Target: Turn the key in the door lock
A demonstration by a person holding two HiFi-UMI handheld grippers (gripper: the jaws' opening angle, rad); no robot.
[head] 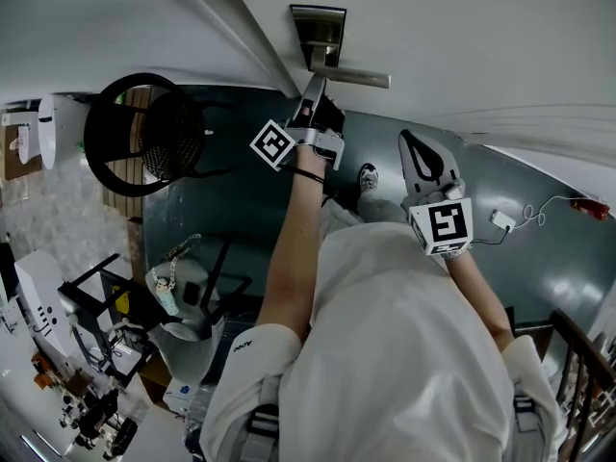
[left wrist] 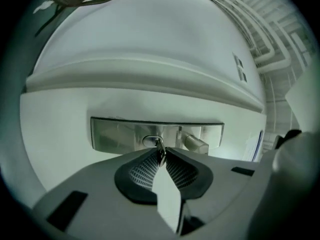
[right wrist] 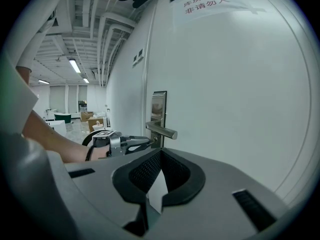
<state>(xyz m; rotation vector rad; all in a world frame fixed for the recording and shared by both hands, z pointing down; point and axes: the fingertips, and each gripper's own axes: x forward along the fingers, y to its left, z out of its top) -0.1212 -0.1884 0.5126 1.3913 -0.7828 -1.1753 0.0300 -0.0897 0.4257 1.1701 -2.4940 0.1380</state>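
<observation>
Two claws, one busy: your right claw (right wrist: 159,154) hangs short of the door, jaws together on nothing. Your left claw (left wrist: 161,156) is pinched on the key (left wrist: 159,146), tips meeting on its small bow right at the keyhole. Expect thin, stiff, smooth metal, light but apt to slip under torque, so grip the flat bow squarely. Beyond the tips, the key sits in the lock plate (left wrist: 115,134) beside the handle (left wrist: 196,143) on the white door (left wrist: 55,134).
</observation>
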